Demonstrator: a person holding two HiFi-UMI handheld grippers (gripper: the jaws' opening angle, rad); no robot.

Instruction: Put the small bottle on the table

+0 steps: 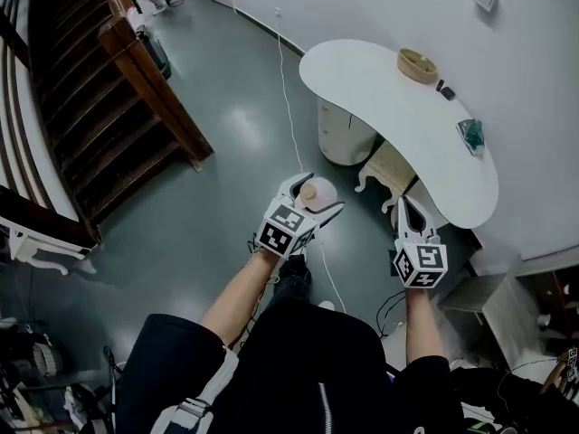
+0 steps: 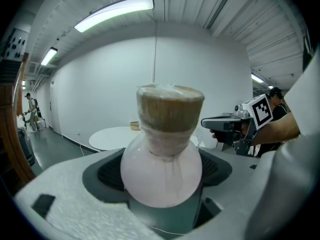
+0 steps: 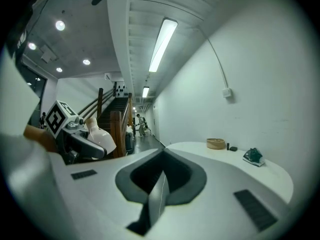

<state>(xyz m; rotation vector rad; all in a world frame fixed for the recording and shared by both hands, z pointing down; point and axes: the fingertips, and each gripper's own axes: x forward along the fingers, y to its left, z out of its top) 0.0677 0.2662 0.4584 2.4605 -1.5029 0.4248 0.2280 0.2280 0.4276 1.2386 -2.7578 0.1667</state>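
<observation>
The grey floor (image 1: 226, 125) fills most of the head view. A wooden staircase (image 1: 99, 89) rises along its left side and a plain white wall closes off the right. A thin cable (image 1: 288, 98) runs along the floor from the wall towards the person.

The white curved table (image 1: 380, 89) stands against that wall, ahead of both tools. Most of its top is bare, so there is ample free surface for a set-down.

The left gripper (image 1: 317, 193) is clamped on the small bottle (image 2: 161, 169). The jaws bear on the round pale body from both sides, with the neck and its brown wrapped stopper (image 2: 170, 106) pointing up. Gripping at the widest part probably keeps the bottle upright and stops it from slipping. The bottle is held above the floor, short of the table's near edge and not yet over the top.

The right gripper (image 3: 159, 194) has its jaws pressed together on nothing. It is held just beside the table's near edge, apparently idle.

Three small items lie on the table's far side, near the wall: a shallow tan bowl (image 1: 416, 64), a green object (image 1: 470, 135) and a small dark object (image 1: 445, 89). They leave the near side free.
</observation>
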